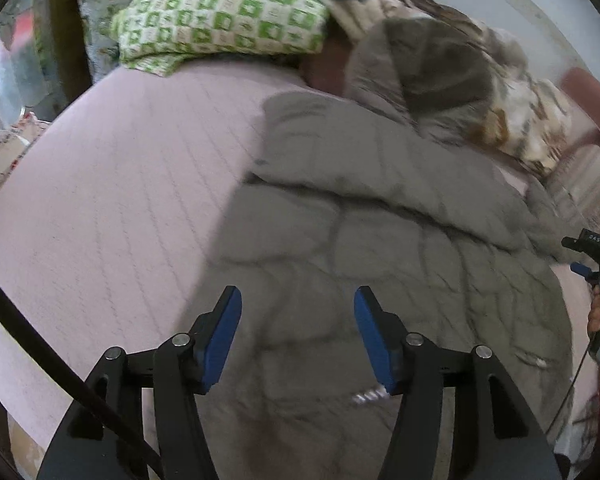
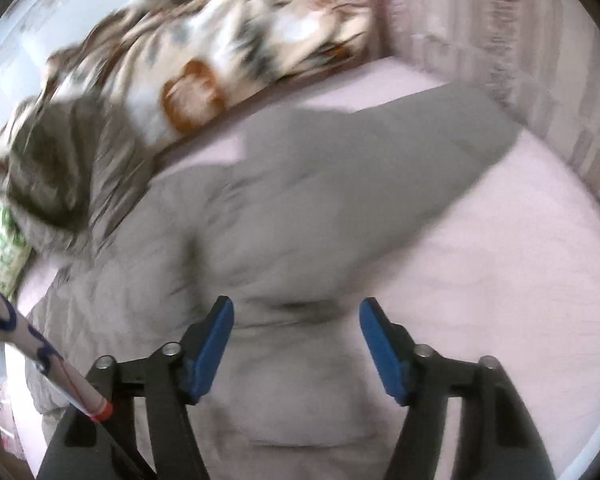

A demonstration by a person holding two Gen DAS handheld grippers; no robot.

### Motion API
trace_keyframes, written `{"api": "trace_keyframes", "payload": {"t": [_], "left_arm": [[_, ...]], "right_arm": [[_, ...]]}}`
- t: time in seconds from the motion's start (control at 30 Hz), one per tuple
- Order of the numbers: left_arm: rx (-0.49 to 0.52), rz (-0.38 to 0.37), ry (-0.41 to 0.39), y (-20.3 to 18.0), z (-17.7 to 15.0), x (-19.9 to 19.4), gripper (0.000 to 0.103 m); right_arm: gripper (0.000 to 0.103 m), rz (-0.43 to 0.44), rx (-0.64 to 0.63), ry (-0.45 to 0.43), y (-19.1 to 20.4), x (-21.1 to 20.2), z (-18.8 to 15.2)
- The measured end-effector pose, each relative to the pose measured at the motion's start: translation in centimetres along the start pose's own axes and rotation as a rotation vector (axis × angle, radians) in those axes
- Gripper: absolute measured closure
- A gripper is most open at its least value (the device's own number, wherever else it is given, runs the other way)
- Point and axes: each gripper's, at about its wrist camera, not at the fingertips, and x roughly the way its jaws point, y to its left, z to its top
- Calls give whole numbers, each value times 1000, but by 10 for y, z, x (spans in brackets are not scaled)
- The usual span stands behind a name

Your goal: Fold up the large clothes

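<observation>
Grey quilted jacket (image 1: 380, 208) spread on pink bed (image 1: 112, 184). Left hand-held gripper (image 1: 298, 336) released, empty above jacket. Right hand-held gripper (image 2: 296, 344) released, empty over jacket's side.

Home bedroom: pink-sheeted bed (image 1: 120, 200), green-checked pillow (image 1: 220, 16), floral quilt (image 2: 220, 48).

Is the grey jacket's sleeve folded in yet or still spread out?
Spread: the sleeve sticks out sideways from the grey jacket across the pink sheet.
</observation>
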Motion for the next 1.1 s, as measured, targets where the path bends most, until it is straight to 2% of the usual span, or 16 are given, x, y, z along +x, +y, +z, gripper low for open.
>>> {"api": "trace_keyframes", "payload": {"t": [0.13,0.27,0.4,0.53,0.7,0.8,0.87,0.9,0.97,1.1], "left_arm": [[36,-16,-7,-16,-7,8,43],[71,27,-55,-22,-6,17,43],[51,17,-39,-17,-2,34,43],[9,-13,7,-11,-1,52,43],[63,38,0,-22,-4,62,43],[101,70,2,-30,-5,69,39],[114,85,1,-33,-6,72,39],[116,87,1,-34,-6,71,39],[106,74,5,-32,-5,70,39],[60,39,17,-23,-3,63,39]], "right_arm": [[47,-48,124,13,-79,9,15],[50,19,332,42,-151,42,30],[50,118,469,8,-183,63,49],[50,180,529,-9,-193,79,75],[47,188,537,-39,-195,102,102],[48,152,533,-53,-194,107,112],[69,80,489,-40,-188,105,118],[87,18,447,-28,-181,102,124],[93,-14,402,-34,-172,90,131],[95,-102,260,-105,-134,46,143]]}}
